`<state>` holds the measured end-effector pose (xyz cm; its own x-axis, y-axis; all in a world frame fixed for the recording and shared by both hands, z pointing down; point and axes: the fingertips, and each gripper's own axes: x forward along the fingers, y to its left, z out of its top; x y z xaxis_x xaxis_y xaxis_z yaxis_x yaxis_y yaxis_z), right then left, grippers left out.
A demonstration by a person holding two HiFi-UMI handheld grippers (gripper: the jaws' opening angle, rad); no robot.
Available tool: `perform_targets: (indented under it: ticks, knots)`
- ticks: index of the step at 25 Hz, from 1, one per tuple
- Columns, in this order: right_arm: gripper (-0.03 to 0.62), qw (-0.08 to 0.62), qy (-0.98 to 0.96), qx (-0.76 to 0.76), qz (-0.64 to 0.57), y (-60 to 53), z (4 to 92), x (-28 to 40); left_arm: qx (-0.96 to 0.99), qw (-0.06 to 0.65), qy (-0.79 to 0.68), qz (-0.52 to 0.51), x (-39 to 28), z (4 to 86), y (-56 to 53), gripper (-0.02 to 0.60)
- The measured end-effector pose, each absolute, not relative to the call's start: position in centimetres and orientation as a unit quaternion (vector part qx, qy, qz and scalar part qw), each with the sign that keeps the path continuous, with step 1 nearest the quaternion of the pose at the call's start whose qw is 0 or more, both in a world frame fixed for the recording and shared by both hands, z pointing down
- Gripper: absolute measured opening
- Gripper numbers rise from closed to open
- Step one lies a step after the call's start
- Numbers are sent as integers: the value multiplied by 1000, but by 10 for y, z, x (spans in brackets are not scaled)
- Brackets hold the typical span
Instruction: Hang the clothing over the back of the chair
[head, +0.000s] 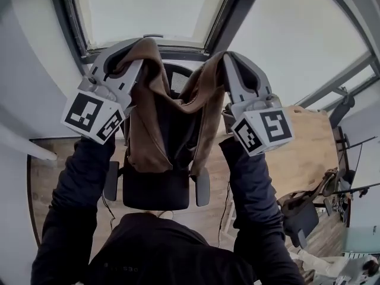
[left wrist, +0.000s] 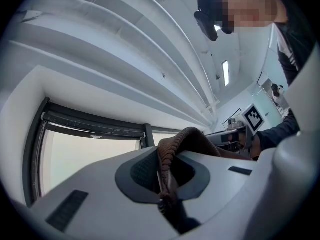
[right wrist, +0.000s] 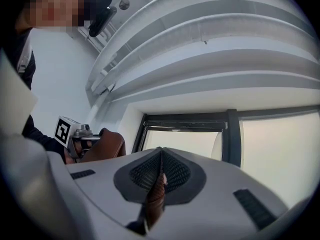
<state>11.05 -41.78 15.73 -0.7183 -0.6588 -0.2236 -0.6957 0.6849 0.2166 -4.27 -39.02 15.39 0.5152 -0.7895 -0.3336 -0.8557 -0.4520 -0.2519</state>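
Holding the brown garment [head: 147,141] in tight-closed fingers [left wrist: 90,194], left gripper [head: 129,53] and right gripper [head: 229,63] point slightly upward.

The left gripper [head: 132,47] and the right gripper [head: 228,61] are cased in smooth, light grey moulded shells. A white marker cube [head: 92,116] printed with black squares is mounted at the rear of each. In the gripper views, dark ribbed pads [left wrist: 145,171] are seen set in a dark rounded recess on each jaw face, and dark rectangular slots [left wrist: 67,209] are cut into the shells. Dark long sleeves [head: 74,195] and a dark top [head: 148,248] are worn.
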Motion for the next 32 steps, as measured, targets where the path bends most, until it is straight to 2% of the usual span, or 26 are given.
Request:
perform_targets:
  ticks: [8,15,32]
  knots:
    - [15,67,911,-376,157,-482,128,92,-848,198,485,80,-65,127,-454,35]
    - [15,69,906,-379,174,-541,104,74,-842,226,486,60,-77,102,-512,35]
    - [17,60,888,-419,178,-684,155,38,-832,206,512,52,-125,151,-651,35]
